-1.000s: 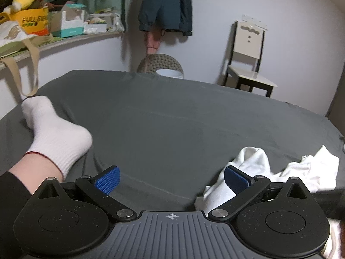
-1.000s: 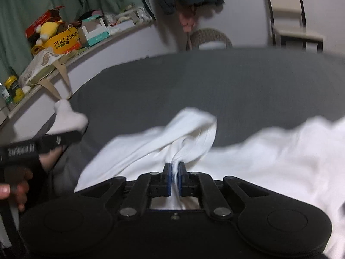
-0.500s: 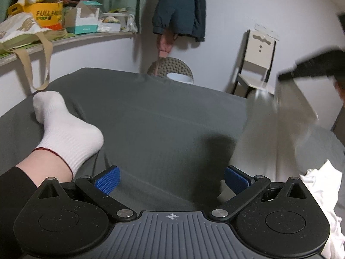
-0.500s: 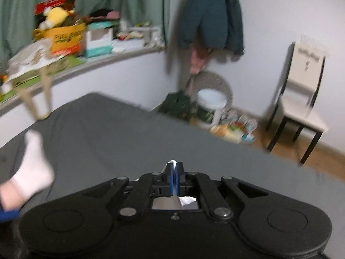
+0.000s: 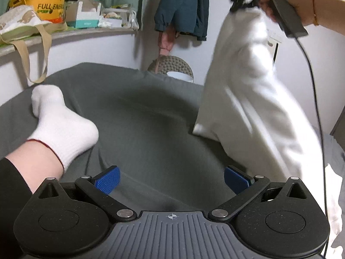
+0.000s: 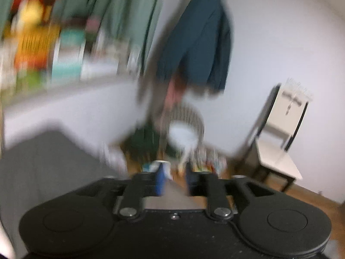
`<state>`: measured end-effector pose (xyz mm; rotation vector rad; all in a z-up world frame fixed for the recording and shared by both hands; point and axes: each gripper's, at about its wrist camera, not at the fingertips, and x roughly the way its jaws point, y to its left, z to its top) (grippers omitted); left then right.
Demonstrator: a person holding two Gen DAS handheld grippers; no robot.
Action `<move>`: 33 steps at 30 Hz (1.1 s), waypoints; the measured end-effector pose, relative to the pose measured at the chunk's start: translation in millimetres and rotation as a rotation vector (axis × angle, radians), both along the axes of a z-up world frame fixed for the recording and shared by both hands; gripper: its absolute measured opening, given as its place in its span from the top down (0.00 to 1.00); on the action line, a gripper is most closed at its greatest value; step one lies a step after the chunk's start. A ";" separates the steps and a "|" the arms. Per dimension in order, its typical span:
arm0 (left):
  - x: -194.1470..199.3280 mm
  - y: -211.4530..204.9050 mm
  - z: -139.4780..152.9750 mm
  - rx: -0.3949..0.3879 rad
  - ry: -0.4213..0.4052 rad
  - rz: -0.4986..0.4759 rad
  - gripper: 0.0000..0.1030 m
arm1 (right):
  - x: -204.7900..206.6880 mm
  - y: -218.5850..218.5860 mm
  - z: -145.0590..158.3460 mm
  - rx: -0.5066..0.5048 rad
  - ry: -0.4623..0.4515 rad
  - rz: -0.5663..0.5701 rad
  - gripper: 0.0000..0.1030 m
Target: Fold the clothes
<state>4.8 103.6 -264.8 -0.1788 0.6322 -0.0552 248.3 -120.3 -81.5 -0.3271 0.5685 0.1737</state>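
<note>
A white garment (image 5: pixel 248 90) hangs in the air over the right side of the grey bed (image 5: pixel 140 118), blurred by motion, and its lower end trails down to the sheet (image 5: pixel 332 194). Its top is bunched against my right gripper (image 5: pixel 237 2), which a hand holds high at the upper right. In the right wrist view, my right gripper (image 6: pixel 175 181) has its blue pads (image 6: pixel 160 181) a little apart, and no cloth shows between them. My left gripper (image 5: pixel 172 181) is open and empty, low over the sheet. It sits left of the garment's hanging edge.
A leg with a white sock (image 5: pixel 58 125) rests on the bed at the left. A shelf (image 5: pixel 71 32) carries boxes and a hanging tote bag (image 5: pixel 36 49). On the wall hangs a dark jacket (image 5: pixel 183 6) above a stool with a white bucket (image 5: pixel 180 76). A chair (image 6: pixel 280 133) stands at the right, and a cable (image 5: pixel 317 99) drops from the right gripper.
The right gripper has swung up high and lifted the white garment off the bed. Its pads were pressed together on cloth earlier and now stand apart. The left gripper stayed open and low.
</note>
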 end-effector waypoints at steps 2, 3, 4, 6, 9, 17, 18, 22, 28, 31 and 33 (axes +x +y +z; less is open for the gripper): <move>-0.3 -1.3 -2.1 -0.001 0.014 -0.009 0.00 | -6.8 -3.8 -18.2 -0.032 0.062 0.021 0.55; -0.7 -2.0 -2.0 -0.001 0.016 -0.015 0.00 | -10.2 -5.7 -27.3 -0.048 0.092 0.032 0.55; -1.1 -2.7 -1.8 -0.002 0.017 -0.021 0.00 | -13.7 -7.6 -36.4 -0.064 0.123 0.043 0.55; -2.7 -4.2 0.4 -0.009 0.008 -0.030 0.00 | -31.0 -18.8 -52.4 -0.066 0.192 0.068 0.54; -4.7 -7.1 3.7 -0.031 -0.009 -0.040 0.00 | -93.7 -59.8 -67.8 0.028 0.315 0.101 0.52; -8.8 -35.3 2.3 -0.032 -0.014 -0.134 0.00 | -241.8 -154.4 -105.6 0.226 0.543 -0.158 0.50; -9.3 -41.2 2.0 -0.023 -0.007 -0.153 0.00 | -254.0 -162.8 -109.3 0.252 0.573 -0.194 0.51; -13.1 -53.8 3.1 -0.029 0.003 -0.184 0.00 | -299.7 -186.0 -85.1 0.395 0.582 -0.221 0.51; -14.4 -62.9 5.9 -0.024 0.013 -0.214 0.00 | -316.5 -202.2 -79.2 0.446 0.556 -0.245 0.49; -17.0 -70.7 8.9 -0.043 0.006 -0.239 0.00 | -302.4 -202.5 -107.1 0.446 0.559 -0.274 0.51; -20.6 -75.4 10.4 -0.057 -0.002 -0.259 0.00 | -293.0 -202.6 -125.7 0.446 0.561 -0.292 0.55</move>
